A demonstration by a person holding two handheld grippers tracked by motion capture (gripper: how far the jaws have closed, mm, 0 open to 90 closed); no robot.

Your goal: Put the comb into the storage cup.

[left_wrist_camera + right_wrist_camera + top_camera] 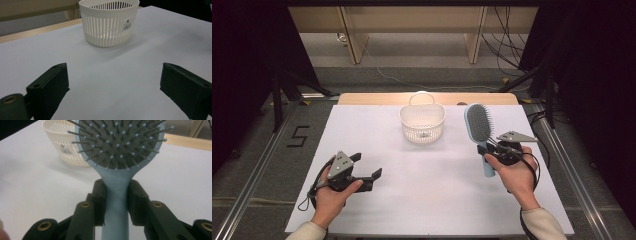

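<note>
hairbrush clamped in the right gripper, left gripper wide and empty

the right gripper (116, 202) has its two black jaws pressed against the pale blue handle of the hairbrush (117, 150), one on each side, just below where the handle widens into the head. the handle runs back between the jaws toward the hand; the head stands out beyond the fingertips, bristle face turned to the gripper's own camera, grey pad with blue-tipped pins. in the high view the same right gripper (492, 147) holds the brush (479, 122) with its head pointing away from the person and the end of the handle sticking out on the near side of the jaws.

beyond the brush head and off to its left stands the white slotted basket (62, 147), apart from the brush.

the left gripper (113, 82) has its jaws spread wide with nothing between them, over bare white table cover (112, 70). straight ahead of its fingertips, well apart, sits the basket (109, 23), upright, a small label on its wall. in the high view the left gripper (368, 172) rests low over the cover (432, 190), jaws aimed to the right and up toward the basket (422, 122).
</note>
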